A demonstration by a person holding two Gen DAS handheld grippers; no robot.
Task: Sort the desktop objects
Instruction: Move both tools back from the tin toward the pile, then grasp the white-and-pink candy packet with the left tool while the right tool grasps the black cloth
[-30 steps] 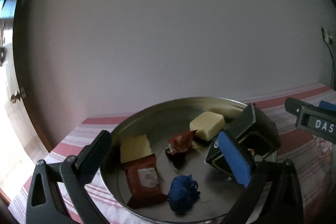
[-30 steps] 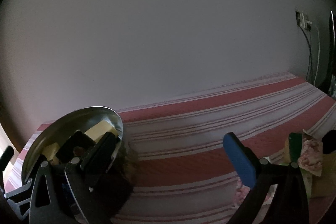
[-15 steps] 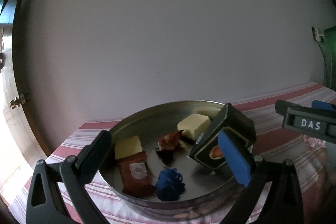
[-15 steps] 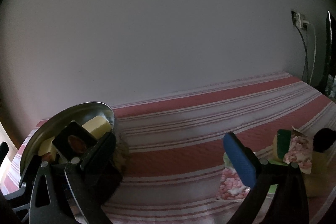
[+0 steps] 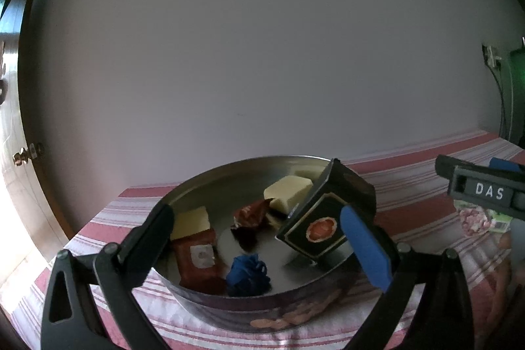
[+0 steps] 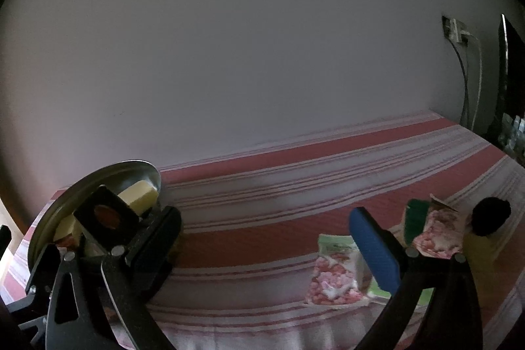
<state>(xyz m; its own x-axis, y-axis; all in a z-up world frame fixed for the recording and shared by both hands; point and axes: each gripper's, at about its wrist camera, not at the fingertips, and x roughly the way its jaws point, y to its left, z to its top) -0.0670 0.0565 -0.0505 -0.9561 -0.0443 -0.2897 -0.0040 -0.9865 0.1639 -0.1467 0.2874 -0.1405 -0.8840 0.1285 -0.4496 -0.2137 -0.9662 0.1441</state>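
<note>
A round metal tin holds two pale yellow blocks, a brown packet, a red wrapper, a blue crumpled wrapper and a black box that leans tilted against its right rim. My left gripper is open and empty, just in front of the tin. My right gripper is open and empty over the striped cloth, right of the tin. A pink-and-green snack packet lies below its blue finger.
The table carries a red and white striped cloth and stands against a plain wall. A second pink packet, a green item and a dark round object lie at the right. A door is at the far left.
Both grippers have drawn back from the tin. The black box now sits further inside the tin, still tilted. The pink-and-green packet has come into the right wrist view.
</note>
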